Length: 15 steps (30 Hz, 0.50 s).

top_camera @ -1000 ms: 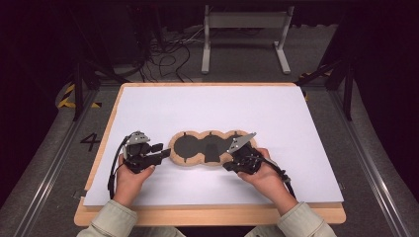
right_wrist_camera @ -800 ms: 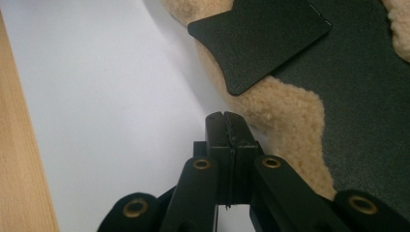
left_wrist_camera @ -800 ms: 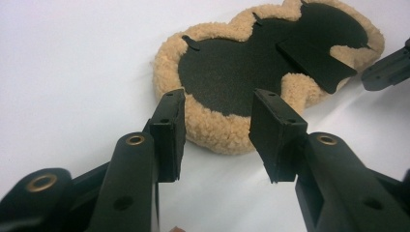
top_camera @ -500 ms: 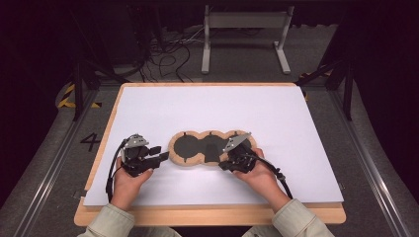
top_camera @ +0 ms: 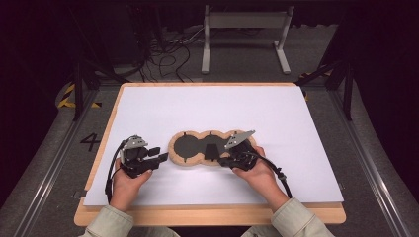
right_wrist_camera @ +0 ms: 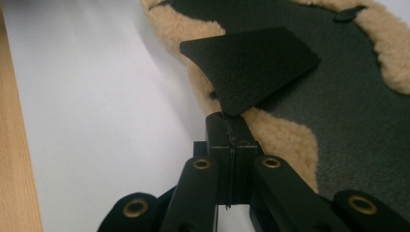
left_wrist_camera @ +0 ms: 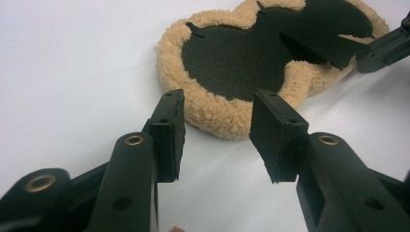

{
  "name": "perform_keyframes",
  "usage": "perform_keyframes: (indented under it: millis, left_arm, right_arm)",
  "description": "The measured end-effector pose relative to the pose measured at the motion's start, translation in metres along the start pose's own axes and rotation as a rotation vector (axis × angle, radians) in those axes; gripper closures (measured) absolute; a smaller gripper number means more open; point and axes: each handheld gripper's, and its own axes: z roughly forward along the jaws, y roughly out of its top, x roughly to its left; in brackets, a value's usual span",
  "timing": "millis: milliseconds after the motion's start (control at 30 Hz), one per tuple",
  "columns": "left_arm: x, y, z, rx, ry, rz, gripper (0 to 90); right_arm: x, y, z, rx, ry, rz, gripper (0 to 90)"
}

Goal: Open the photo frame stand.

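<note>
A three-lobed pad (top_camera: 185, 148) with a tan fleece rim and black centre lies flat on the white sheet (top_camera: 212, 111). My right gripper (top_camera: 223, 161) is at the pad's near edge, shut on a black flap (right_wrist_camera: 251, 65) that lifts off the pad (right_wrist_camera: 290, 137). In the right gripper view the jaws of this gripper (right_wrist_camera: 231, 130) meet on the flap's narrow corner. My left gripper (top_camera: 160, 159) stands open just left of the pad. Its jaws (left_wrist_camera: 217, 137) frame the fleece edge of the pad (left_wrist_camera: 227, 113) without touching it. The flap (left_wrist_camera: 319, 46) and the right gripper (left_wrist_camera: 387, 46) show beyond.
The white sheet covers a wooden table (top_camera: 207, 215) whose bare edge runs along the front. Beyond the table are a grey floor, cables (top_camera: 168, 59) and a metal stand (top_camera: 244, 29). Open sheet lies behind and to both sides of the pad.
My right gripper has shifted slightly left along the pad's near edge with the flap in it. The left gripper has hardly moved.
</note>
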Motion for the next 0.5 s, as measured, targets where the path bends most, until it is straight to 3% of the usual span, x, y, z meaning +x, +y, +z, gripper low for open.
perform_keyframes:
  millis: [300,500]
  left_arm:
    - [-0.0006,-0.0001,0.0017,0.004,-0.001,0.001,56.5]
    - [-0.0010,-0.0006,0.0019,0.006,-0.004,-0.002,56.5]
  right_arm:
    - [-0.0010,0.0082,-0.0080,-0.096,-0.030,0.002,90.0]
    - [-0.0011,0.0089,-0.0084,-0.111,-0.039,0.004,90.0]
